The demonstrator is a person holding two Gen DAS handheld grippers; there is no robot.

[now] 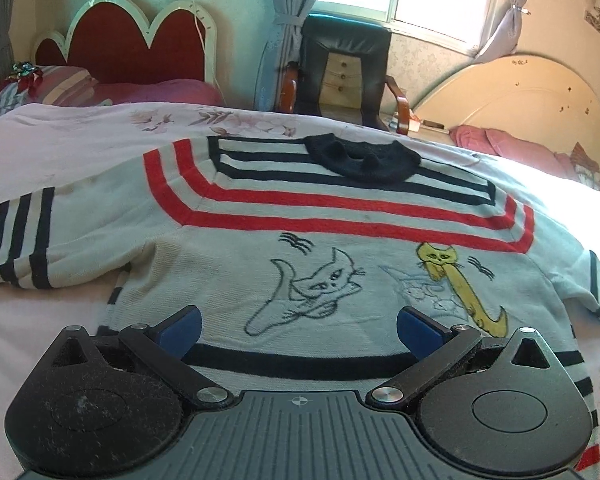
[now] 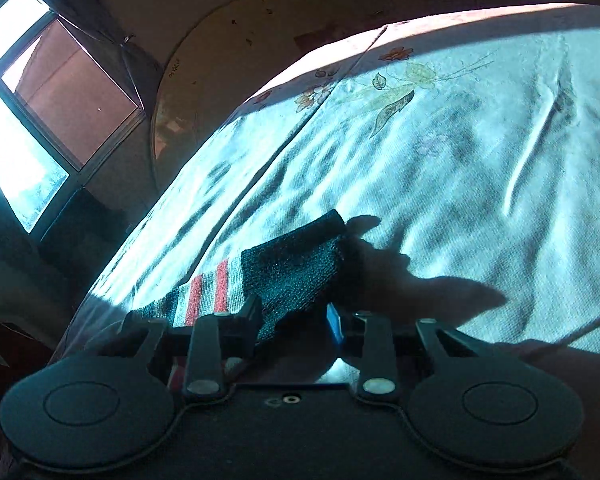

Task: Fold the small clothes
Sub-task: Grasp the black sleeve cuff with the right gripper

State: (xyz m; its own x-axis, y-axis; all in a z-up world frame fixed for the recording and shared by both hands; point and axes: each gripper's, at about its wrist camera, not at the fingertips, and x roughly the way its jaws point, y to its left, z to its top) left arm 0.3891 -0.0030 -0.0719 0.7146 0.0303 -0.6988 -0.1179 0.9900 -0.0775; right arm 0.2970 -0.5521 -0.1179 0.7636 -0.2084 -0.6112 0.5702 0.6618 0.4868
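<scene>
The striped sweater lies spread face-up on the floral bedsheet, so folding is only starting. The right gripper is clamped on the sweater's dark sleeve cuff; the left gripper hangs wide open above the hem, gripping nothing. Next, I judge, the sleeve must be carried across the body.

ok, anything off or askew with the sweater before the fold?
Mostly flat on the bed. The sweater shows faint brownish stains near its left shoulder, and that sleeve covers part of the side hem.

our left gripper points down at a slant, jaws spread wide, nothing between. our right gripper slants down, jaws pinched on a cuff.
</scene>
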